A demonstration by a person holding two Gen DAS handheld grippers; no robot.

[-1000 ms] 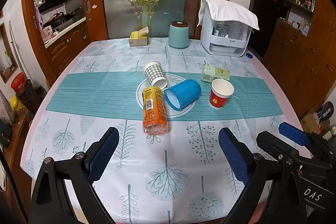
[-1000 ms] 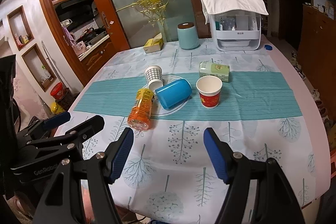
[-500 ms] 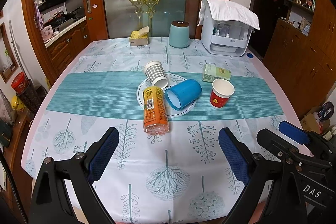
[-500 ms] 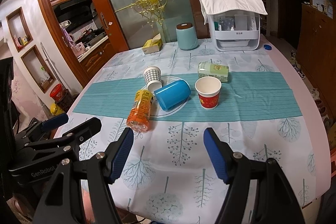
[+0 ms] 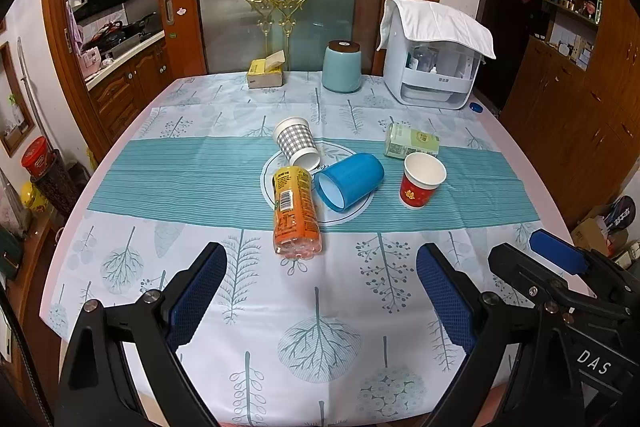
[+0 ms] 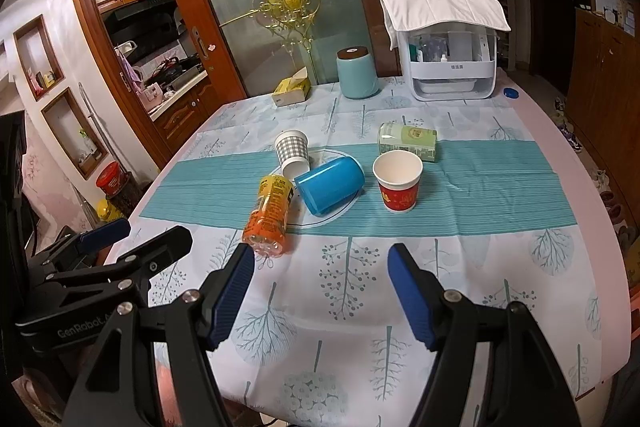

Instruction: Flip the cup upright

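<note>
A blue plastic cup (image 5: 350, 181) (image 6: 330, 184) lies on its side at the table's middle, mouth toward me. A grey checked paper cup (image 5: 297, 143) (image 6: 293, 153) lies tipped just behind it. A red paper cup (image 5: 421, 180) (image 6: 398, 181) stands upright to the right. My left gripper (image 5: 320, 291) is open and empty over the near table edge. My right gripper (image 6: 322, 291) is open and empty, also near the front edge. The right gripper shows at the right of the left wrist view (image 5: 560, 259); the left gripper shows at the left of the right wrist view (image 6: 132, 243).
An orange bottle (image 5: 294, 213) lies on its side beside the blue cup. A green packet (image 5: 412, 141) lies behind the red cup. A teal canister (image 5: 341, 67), a yellow box (image 5: 266, 71) and a white covered appliance (image 5: 434, 67) stand at the far edge.
Both grippers have drifted slightly; the view shifts a little and the right wrist view has moved a bit closer to the table. The objects have not moved.
</note>
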